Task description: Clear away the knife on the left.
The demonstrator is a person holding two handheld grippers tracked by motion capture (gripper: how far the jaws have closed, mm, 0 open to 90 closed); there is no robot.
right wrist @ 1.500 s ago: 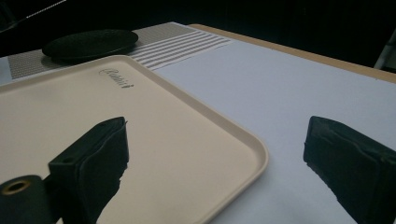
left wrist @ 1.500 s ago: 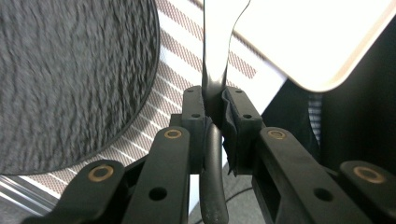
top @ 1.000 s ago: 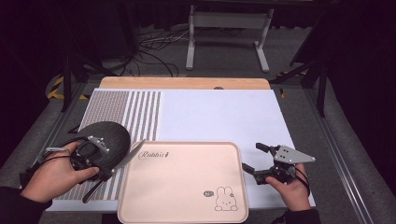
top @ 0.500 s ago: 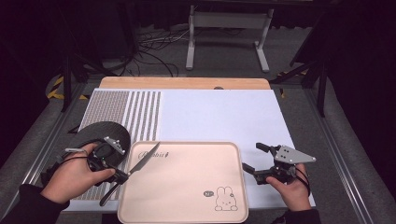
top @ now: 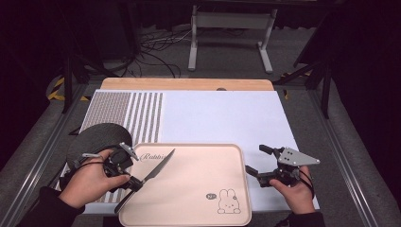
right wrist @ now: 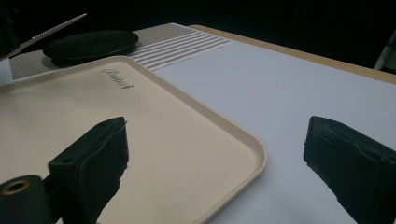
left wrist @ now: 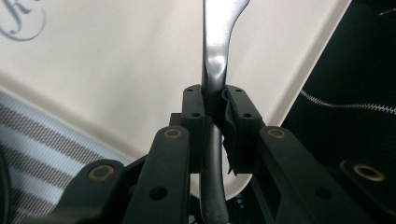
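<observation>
My left gripper (top: 136, 182) is shut on a table knife (top: 158, 168), gripping it where the handle meets the blade. The blade points up and right over the left part of a beige tray (top: 198, 177) printed with a rabbit. In the left gripper view the steel knife (left wrist: 217, 42) is clamped between the pads (left wrist: 194, 107), above the tray (left wrist: 116, 70). My right gripper (top: 255, 159) stands open just right of the tray's right rim, with nothing between its jaws. In the right gripper view the gripper (right wrist: 219, 154) frames the tray's corner (right wrist: 252, 154).
A black round plate (top: 97, 137) lies on the striped part of the mat (top: 142, 113), left of the tray and behind my left hand. The white mat (top: 222, 118) stretches behind the tray. The plate (right wrist: 88, 44) and the serrated knife blade (right wrist: 56, 25) appear far off in the right gripper view.
My left hand has carried the knife from over the black plate to the right and nearer, over the tray's left edge. The right gripper has stayed put.
</observation>
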